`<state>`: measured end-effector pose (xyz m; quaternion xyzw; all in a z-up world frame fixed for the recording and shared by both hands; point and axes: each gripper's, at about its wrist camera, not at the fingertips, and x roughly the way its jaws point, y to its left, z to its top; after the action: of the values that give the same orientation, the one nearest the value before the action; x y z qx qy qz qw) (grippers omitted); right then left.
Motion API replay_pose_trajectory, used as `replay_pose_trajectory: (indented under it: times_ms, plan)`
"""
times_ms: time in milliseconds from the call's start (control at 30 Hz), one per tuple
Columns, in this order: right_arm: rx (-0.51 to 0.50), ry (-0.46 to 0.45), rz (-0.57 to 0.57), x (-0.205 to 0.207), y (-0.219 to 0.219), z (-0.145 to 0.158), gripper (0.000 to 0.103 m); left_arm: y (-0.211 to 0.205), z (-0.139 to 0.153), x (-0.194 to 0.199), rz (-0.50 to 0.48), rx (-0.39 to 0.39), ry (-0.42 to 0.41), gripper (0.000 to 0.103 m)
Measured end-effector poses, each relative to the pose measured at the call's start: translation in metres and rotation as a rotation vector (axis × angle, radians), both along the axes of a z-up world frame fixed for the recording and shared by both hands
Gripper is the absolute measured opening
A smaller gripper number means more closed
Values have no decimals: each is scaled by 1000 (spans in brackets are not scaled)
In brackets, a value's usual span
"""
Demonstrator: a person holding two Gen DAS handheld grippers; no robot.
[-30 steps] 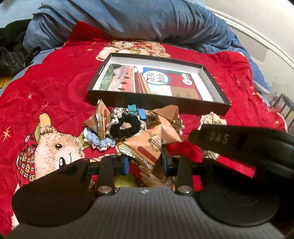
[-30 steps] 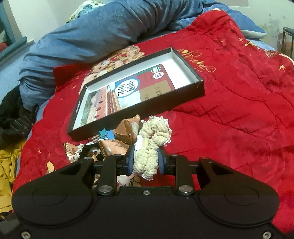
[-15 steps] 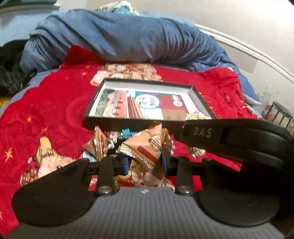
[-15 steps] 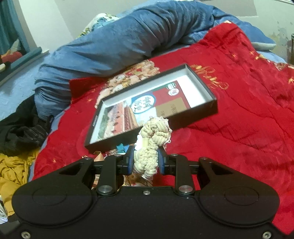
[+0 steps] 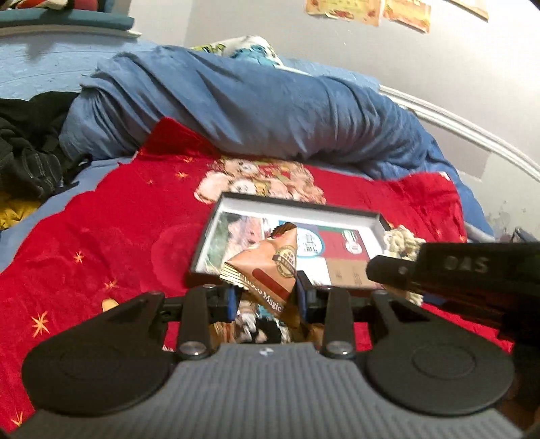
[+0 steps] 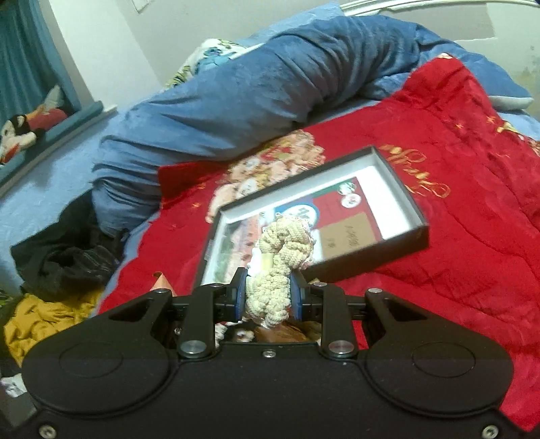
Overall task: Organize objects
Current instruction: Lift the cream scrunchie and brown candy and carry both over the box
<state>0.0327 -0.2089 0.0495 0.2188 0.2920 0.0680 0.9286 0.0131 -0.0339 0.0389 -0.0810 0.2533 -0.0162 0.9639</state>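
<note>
— Any writing you can read?
— The brown snack packet [image 5: 270, 270] shows "Magic" along its lower edge; the word before it is half hidden.
— Anything else?
— "DAS" in raised letters on the black gripper [image 5: 465, 266] at the right. The box [image 6: 398, 182] print is too blurred.

Print on box [image 5: 373, 216] floor blurred, unreadable — partly covered by snack packet [image 5: 270, 270] in left view, by crocheted scrunchie [image 6: 280, 270] in right. Pile under fingers [image 6: 240, 297] mostly hidden. Posters [image 5: 364, 10] cut off at top edge.
</note>
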Motion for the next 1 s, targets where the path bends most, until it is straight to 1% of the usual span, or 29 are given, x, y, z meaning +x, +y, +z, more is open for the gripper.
replay_pose_trajectory:
  times_ms: [67, 233, 300, 400, 533, 600, 667, 733, 833, 900, 1000]
  plan:
    - [-1, -19, 14, 4, 1, 9, 25, 5, 5, 3, 10, -7, -14, 37]
    - [12, -65, 37, 14, 4, 31, 25, 13, 25, 10, 28, 13, -68, 37]
    - [-3, -88, 52, 20, 8, 43, 25, 18, 34, 14, 38, 13, -91, 37]
    - [-29, -121, 70, 26, 15, 58, 25, 28, 49, 24, 72, -2, -117, 37]
    - [-27, -177, 82, 40, 20, 82, 25, 40, 68, 39, 109, -33, -146, 37]
    - [-34, -196, 85, 44, 22, 89, 25, 45, 78, 45, 121, -46, -175, 37]
    - [-27, -210, 91, 52, 24, 95, 25, 49, 85, 51, 134, -40, -203, 37]
    - [-15, -212, 83, 59, 23, 96, 25, 53, 91, 57, 152, -37, -230, 37]
    - [7, -207, 75, 72, 20, 94, 25, 65, 95, 69, 170, -66, -239, 37]
    - [9, -203, 73, 82, 19, 93, 25, 74, 92, 75, 187, -81, -237, 37]
    - [-6, -199, 77, 96, 21, 87, 25, 87, 79, 83, 197, -88, -235, 37]
